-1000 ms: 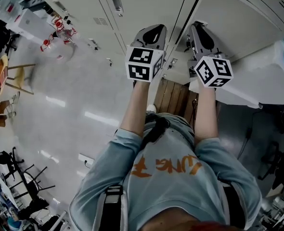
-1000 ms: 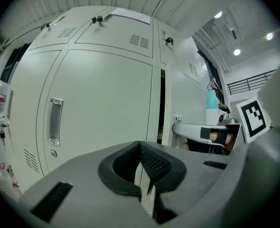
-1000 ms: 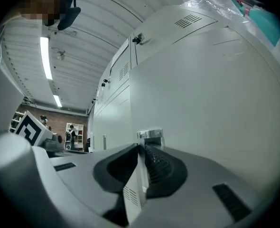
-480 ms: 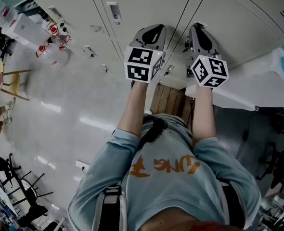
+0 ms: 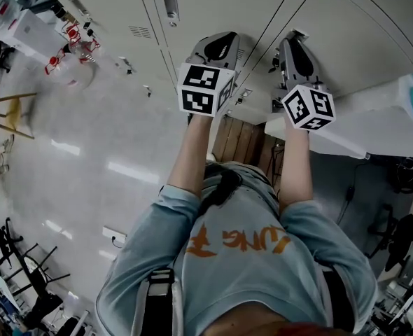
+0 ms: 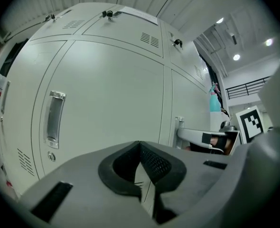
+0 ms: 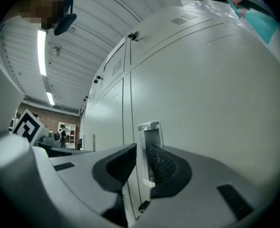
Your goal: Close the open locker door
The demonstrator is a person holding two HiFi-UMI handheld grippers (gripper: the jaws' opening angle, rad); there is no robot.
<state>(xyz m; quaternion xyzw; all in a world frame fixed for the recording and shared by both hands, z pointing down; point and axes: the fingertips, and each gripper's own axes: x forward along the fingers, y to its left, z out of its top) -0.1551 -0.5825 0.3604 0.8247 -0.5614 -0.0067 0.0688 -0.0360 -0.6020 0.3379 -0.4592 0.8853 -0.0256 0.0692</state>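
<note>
The locker door stood right before my right gripper, seemingly flush with its neighbours; those jaws were opening, empty, at the recessed handle, and a pad snagging there could drag it open; left gripper clenched, empty; locker contents were hidden.

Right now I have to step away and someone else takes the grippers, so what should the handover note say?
Left gripper: jaws together, empty, aimed at a shut locker door.
Right gripper: jaws a little apart and opening, nothing between the pads; a recessed handle lies straight ahead, not gripped.
A pale panel juts out from the lockers by the right gripper, probably the open door.
Done: nothing visible. Left: push that door shut.
</note>
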